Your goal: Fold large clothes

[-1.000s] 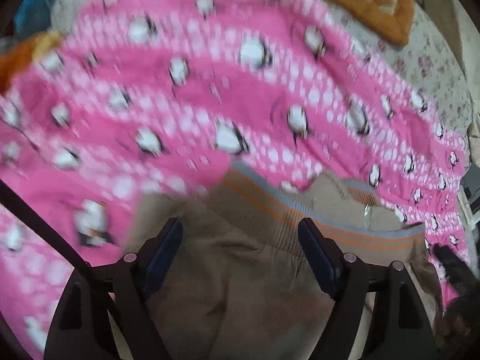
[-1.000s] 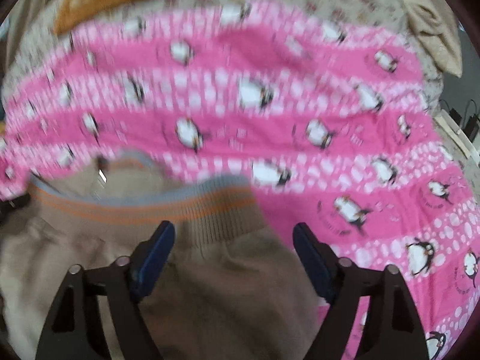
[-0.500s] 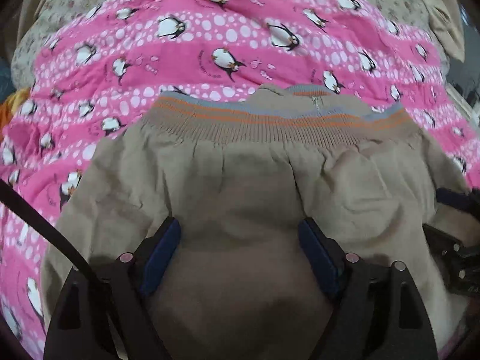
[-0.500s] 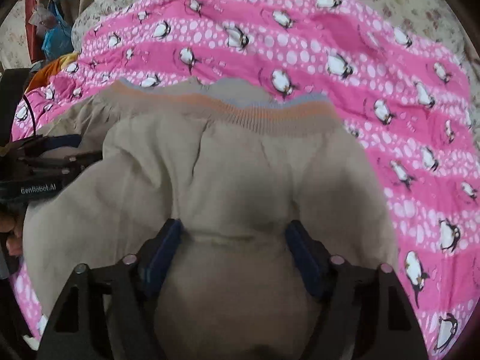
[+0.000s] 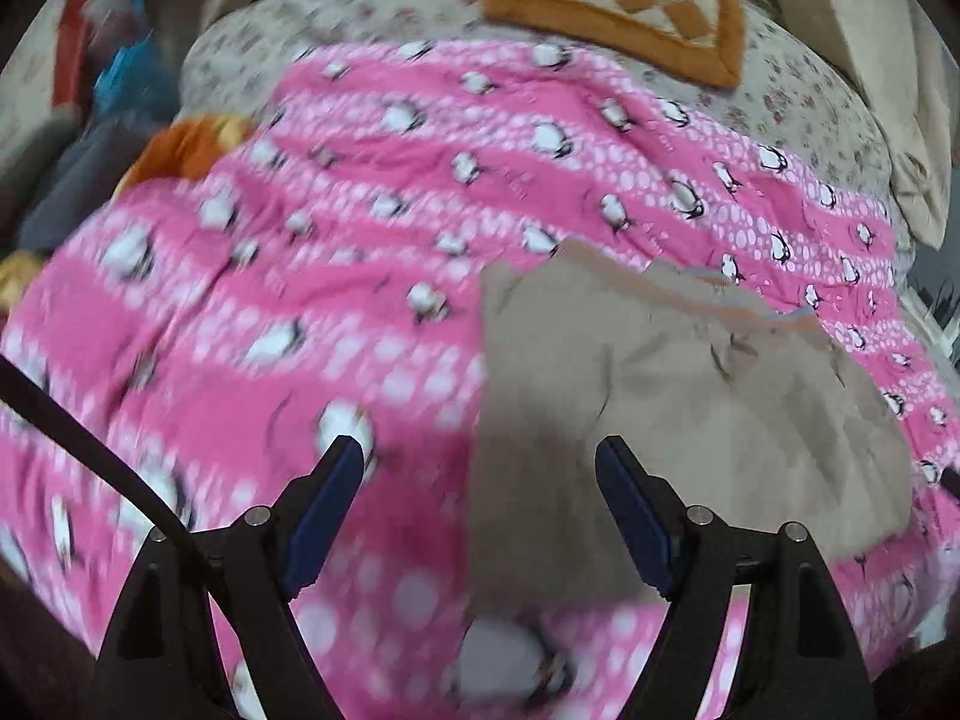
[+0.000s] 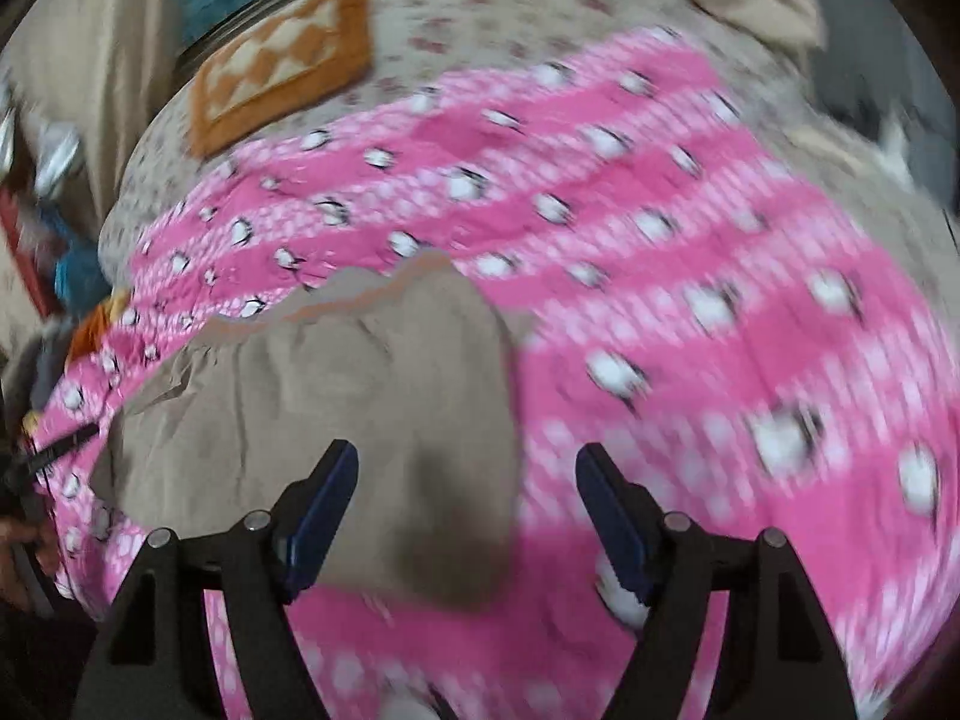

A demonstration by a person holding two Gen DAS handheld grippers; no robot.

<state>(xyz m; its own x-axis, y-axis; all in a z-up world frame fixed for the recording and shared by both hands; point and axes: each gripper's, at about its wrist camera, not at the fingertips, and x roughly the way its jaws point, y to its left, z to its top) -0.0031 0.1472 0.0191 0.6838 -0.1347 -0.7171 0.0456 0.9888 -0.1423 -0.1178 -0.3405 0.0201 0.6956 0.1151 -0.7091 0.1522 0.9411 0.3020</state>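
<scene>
Left wrist view: the tan garment (image 5: 678, 414) is seen lying flat on the pink penguin-print blanket (image 5: 300, 276), right of centre in the frame, with its orange-and-grey ribbed band (image 5: 738, 300) toward the top. The left gripper (image 5: 480, 510) is held spread wide above the garment's left edge; nothing is pinched between its blue pads (image 5: 321, 513). An orange checkered cushion (image 5: 618, 0) is noted at upper centre on the floral sheet (image 5: 390, 6).

Right wrist view: the same tan garment (image 6: 312, 414) is placed lower left of centre, on the blanket (image 6: 690, 276). The right gripper (image 6: 468, 510) is held released over the garment's right edge, its pads (image 6: 321, 516) gripping nothing. The cushion (image 6: 282, 66) is seen upper left. Strong motion blur is recorded in both views.
</scene>
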